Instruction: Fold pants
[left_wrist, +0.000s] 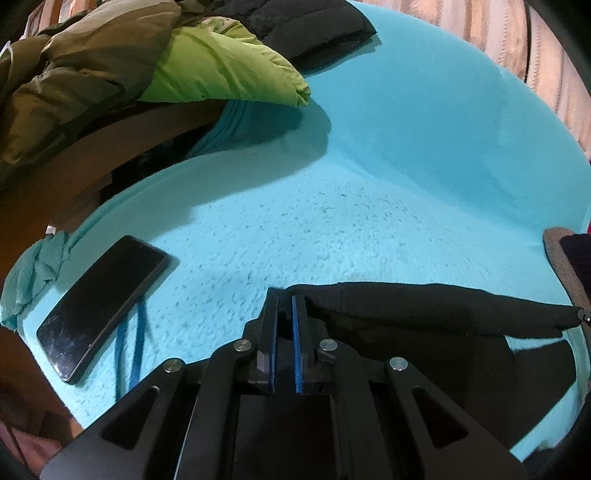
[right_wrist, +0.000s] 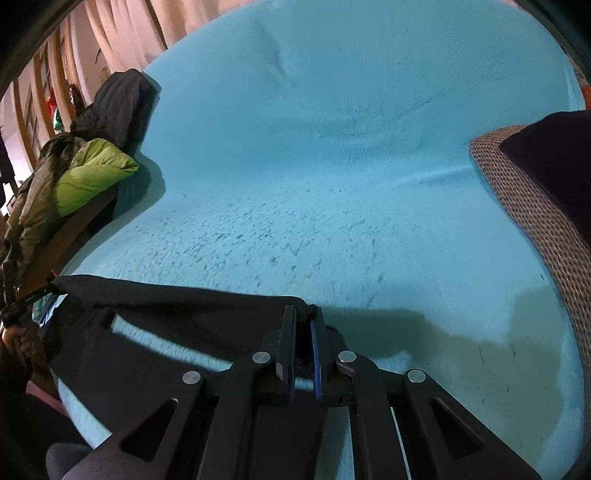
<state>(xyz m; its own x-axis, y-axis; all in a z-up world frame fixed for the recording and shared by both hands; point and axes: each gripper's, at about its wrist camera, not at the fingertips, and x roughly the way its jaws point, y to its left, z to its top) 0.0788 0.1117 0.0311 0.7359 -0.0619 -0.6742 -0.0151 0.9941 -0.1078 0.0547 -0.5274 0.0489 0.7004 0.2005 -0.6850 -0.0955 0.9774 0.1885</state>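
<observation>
Black pants (left_wrist: 424, 306) hang stretched between my two grippers, lifted above a turquoise blanket (left_wrist: 369, 184). My left gripper (left_wrist: 285, 295) is shut on one end of the top edge, and the cloth runs off to the right. In the right wrist view my right gripper (right_wrist: 303, 314) is shut on the other end, with the pants (right_wrist: 177, 310) spreading left and sagging below. Blue pads (right_wrist: 315, 347) pinch the fabric. The pants' lower part is hidden behind the gripper bodies.
A black phone (left_wrist: 99, 306) lies on the blanket at the left, beside blue cords (left_wrist: 129, 354). Green and olive jackets (left_wrist: 207, 62) and a black jacket (left_wrist: 303, 22) are heaped at the back left. A woven-edged cushion (right_wrist: 532, 206) sits at the right.
</observation>
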